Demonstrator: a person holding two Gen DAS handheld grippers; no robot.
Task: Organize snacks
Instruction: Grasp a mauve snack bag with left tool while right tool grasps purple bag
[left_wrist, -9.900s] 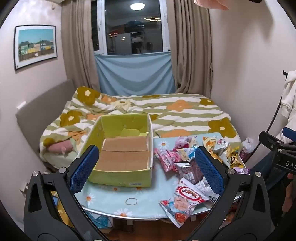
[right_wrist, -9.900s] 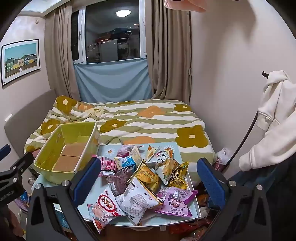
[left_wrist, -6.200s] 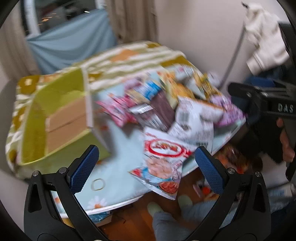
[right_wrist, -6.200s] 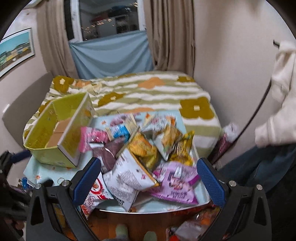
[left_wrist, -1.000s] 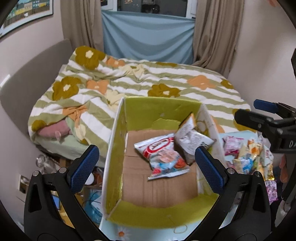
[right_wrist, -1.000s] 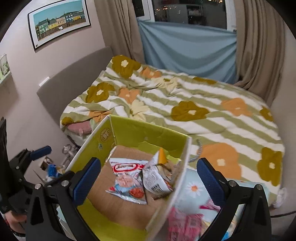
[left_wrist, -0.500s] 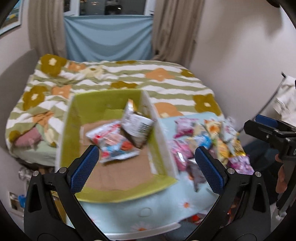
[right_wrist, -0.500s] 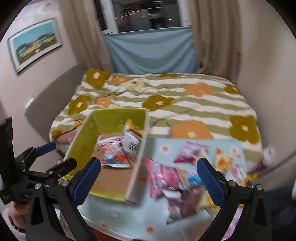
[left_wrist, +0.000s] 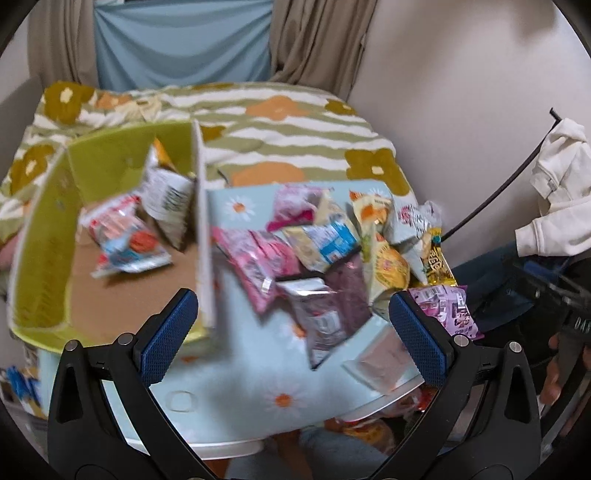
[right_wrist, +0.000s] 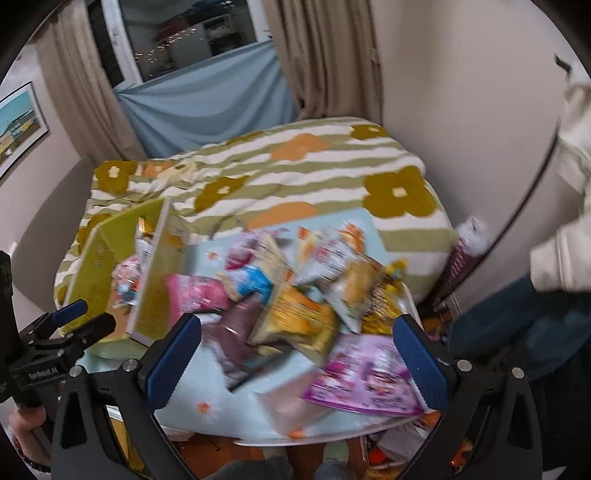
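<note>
Both views are motion-blurred, so print on the packets cannot be read. Behind everything lies the bed with its striped, flowered cover, its left side cut off by the frame edge. The daisy-print table stands against it; its near edge is hidden by the gripper frames. On the table's left sits the green box, holding a red-and-white packet and a white packet leaning on the box's right wall. Right of the box the snack pile spreads, packets overlapping and hiding one another. The left gripper and right gripper both hover above the table, jaws wide apart, holding nothing
</note>
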